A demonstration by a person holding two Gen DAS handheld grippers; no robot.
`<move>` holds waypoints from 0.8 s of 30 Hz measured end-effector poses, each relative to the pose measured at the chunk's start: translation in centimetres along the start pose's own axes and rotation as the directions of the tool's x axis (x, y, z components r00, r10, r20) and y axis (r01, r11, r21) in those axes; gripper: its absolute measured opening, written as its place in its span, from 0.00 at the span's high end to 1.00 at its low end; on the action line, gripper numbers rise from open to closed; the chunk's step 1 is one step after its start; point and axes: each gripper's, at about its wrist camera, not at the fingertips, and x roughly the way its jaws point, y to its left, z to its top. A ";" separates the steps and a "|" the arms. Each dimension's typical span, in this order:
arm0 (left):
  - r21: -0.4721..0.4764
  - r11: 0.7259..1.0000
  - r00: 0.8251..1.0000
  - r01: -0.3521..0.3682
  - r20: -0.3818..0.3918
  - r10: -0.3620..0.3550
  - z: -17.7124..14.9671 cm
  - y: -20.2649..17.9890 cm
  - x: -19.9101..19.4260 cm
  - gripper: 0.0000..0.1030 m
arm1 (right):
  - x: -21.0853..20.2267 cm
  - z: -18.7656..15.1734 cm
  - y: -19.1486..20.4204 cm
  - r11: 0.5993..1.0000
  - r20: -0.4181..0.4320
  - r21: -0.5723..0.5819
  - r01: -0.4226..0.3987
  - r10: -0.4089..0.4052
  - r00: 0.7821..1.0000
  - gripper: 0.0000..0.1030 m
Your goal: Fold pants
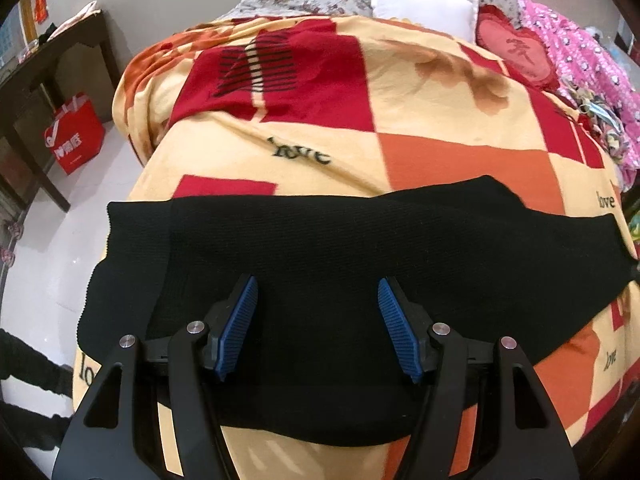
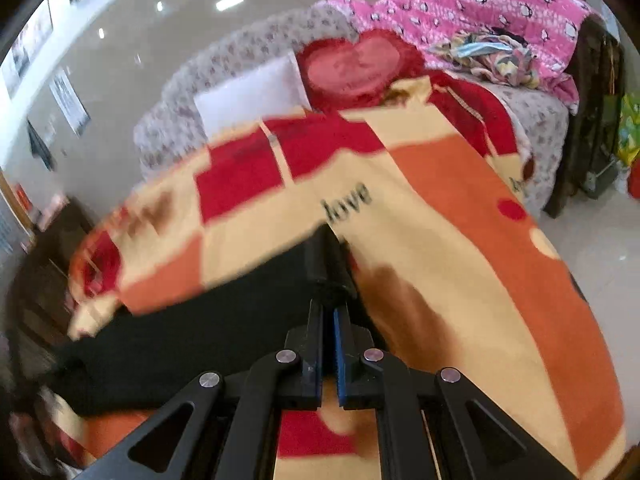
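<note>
The blanket point(image 1: 400, 120) on the bed is printed with the word "love" point(image 1: 301, 153). The black pants point(image 1: 320, 248) lie flat across it. The left claw point(image 1: 317, 328) hovers released above them. The right claw point(image 2: 329, 316) is clenched on the pants' edge.

One pair of black pants point(image 1: 320, 248) lies on one checked blanket point(image 1: 400, 120), under two grippers, the left gripper point(image 1: 318, 328) and the right gripper point(image 2: 328, 280). Toward twelve o'clock sit one white pillow point(image 1: 420, 4) and one red heart cushion point(image 1: 516, 46) (a pink quilt point(image 1: 580, 52) beside it). At nine o'clock stands one red bag point(image 1: 76, 136).
</note>
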 end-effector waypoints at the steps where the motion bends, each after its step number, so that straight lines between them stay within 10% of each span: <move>1: 0.003 1.000 1.000 -0.004 0.001 0.004 0.0 -0.2 0.0 0.39 | 1.0 -0.2 -0.3 1.000 -0.026 0.008 0.003 -0.003 1.000 0.96; 8: 0.032 0.999 0.999 0.026 0.034 -0.028 0.1 -2.7 -1.1 0.39 | -0.9 0.6 0.1 0.996 0.008 -0.005 0.093 -0.093 0.996 0.77; 15: 0.063 0.997 0.998 0.044 0.046 -0.047 1.3 -6.5 -0.2 0.39 | -0.1 1.2 7.3 0.968 -0.011 -0.099 -0.232 0.232 0.973 0.75; 20: 0.065 0.998 1.000 -0.004 0.020 0.003 2.1 -7.9 2.2 0.38 | 4.3 -0.6 13.7 0.923 -0.139 -0.212 -0.321 0.297 0.945 0.75; 24: 0.078 0.997 0.999 -0.027 0.041 0.024 2.4 -8.4 2.8 0.33 | 7.0 -1.0 15.7 0.917 -0.150 -0.311 -0.251 0.214 0.965 0.75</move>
